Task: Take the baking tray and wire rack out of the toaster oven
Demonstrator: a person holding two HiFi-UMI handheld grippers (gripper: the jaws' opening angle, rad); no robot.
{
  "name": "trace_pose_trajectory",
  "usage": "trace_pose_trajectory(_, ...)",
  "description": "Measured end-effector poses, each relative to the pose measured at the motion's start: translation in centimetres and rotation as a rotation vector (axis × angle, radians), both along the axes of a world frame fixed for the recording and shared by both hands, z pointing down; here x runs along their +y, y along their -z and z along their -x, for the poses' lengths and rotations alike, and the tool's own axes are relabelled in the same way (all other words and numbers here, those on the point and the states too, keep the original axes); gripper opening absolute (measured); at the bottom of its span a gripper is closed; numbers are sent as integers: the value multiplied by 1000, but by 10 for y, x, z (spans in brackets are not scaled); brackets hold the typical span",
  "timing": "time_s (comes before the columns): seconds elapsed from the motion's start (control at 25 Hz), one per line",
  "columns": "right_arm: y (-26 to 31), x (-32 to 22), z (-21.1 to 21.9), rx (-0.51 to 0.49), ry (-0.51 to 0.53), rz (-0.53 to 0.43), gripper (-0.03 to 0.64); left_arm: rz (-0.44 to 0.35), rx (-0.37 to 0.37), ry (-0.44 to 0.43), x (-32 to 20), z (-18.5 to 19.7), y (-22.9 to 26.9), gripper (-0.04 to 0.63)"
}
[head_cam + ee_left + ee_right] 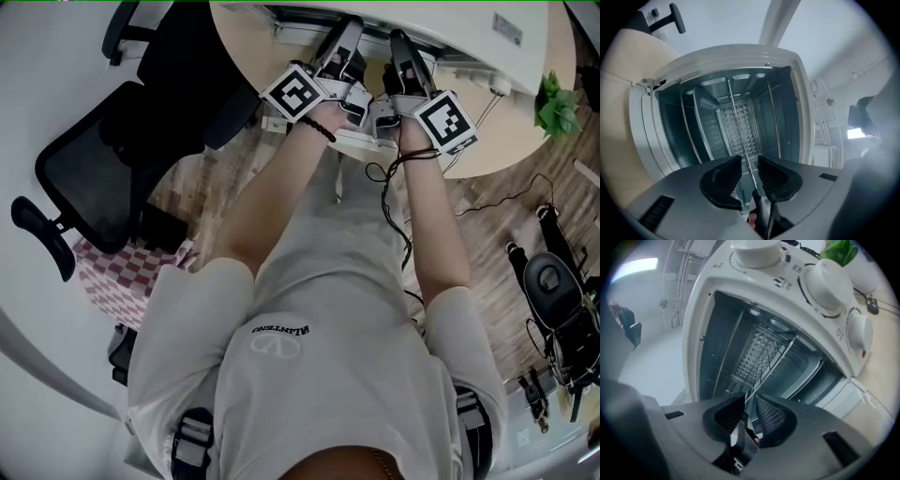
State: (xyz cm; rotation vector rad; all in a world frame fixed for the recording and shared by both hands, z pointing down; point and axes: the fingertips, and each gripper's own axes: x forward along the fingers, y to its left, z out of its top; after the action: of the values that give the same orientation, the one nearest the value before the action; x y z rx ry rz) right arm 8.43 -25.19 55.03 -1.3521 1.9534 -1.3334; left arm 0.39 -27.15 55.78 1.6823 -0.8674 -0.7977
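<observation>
The white toaster oven (pixel 469 37) stands open on the beige table (pixel 248 42). Both grippers reach level into its mouth, left gripper (pixel 352 26) beside right gripper (pixel 399 39). The wire rack (pixel 738 122) shows edge-on as a thin wire line running out of the cavity. Its front edge lies in the gap of my left gripper (pixel 750 171), whose pads stand apart from it, so the gripper is open. In the right gripper view the rack (pixel 775 364) likewise passes between the jaws of my right gripper (pixel 750 411), open and not pressing. An embossed metal panel (pixel 736 129) sits deep inside; tray or back wall, I cannot tell.
The oven door (pixel 642 122) hangs open toward me. Control knobs (pixel 825 282) line the oven's front beside the cavity. A black office chair (pixel 103 159) stands to the left, a green plant (pixel 558 98) at the table's right end, cables (pixel 398 216) by my legs.
</observation>
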Motion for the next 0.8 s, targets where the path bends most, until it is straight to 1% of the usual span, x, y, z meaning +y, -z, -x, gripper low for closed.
trace_pose_trajectory(0.24, 0, -6, -5, -92, -54, -6, 77, 18, 63, 8, -6, 0, 0, 110)
trace_pose_trajectory(0.44, -5, -11, -7, -134, -88, 7, 77, 9, 70, 15, -14, 4, 0, 110)
trace_pose_trajectory(0.56, -3, -14, -8, -155, -102, -2, 77, -5, 99, 18, -18, 6, 4, 110)
trace_pose_trajectory(0.72, -4, -15, -11, -273, -141, 4, 77, -11, 124, 14, -21, 6, 7, 110)
trace_pose_trajectory(0.8, -6, -16, -14, -316, -164, 6, 77, -4, 135, 19, -24, 7, 5, 112)
